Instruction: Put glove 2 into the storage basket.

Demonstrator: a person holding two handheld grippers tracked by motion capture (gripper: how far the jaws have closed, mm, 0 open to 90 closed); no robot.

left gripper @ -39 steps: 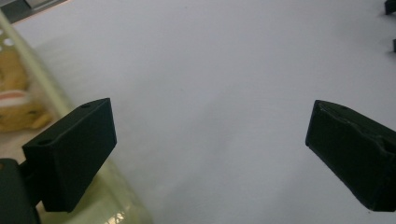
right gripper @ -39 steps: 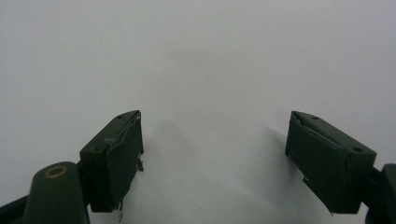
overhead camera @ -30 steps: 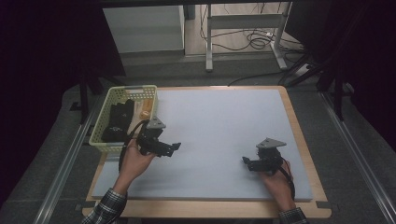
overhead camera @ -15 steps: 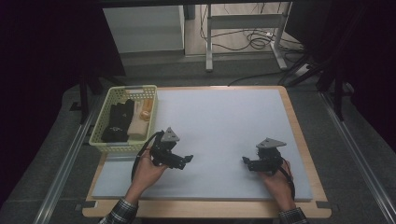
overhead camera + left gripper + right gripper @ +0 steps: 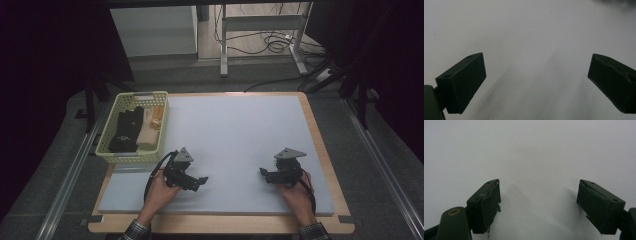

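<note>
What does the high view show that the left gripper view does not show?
The high view alone shows the yellow basket with dark and beige items inside, both hands, the right gripper and the table's wooden edge. The left gripper view alone shows, close up, that the left gripper has its black jaws wide apart with nothing between them. Both show the left gripper over the pale mat.

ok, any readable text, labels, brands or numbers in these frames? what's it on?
None readable.
Basket: no label visible on its rim or wall.
Black item in the basket: pale specks, too small to tell whether they are print.
Left gripper and right gripper: no markings legible; the fingers show only screw holes.
White mat: blank.
</note>
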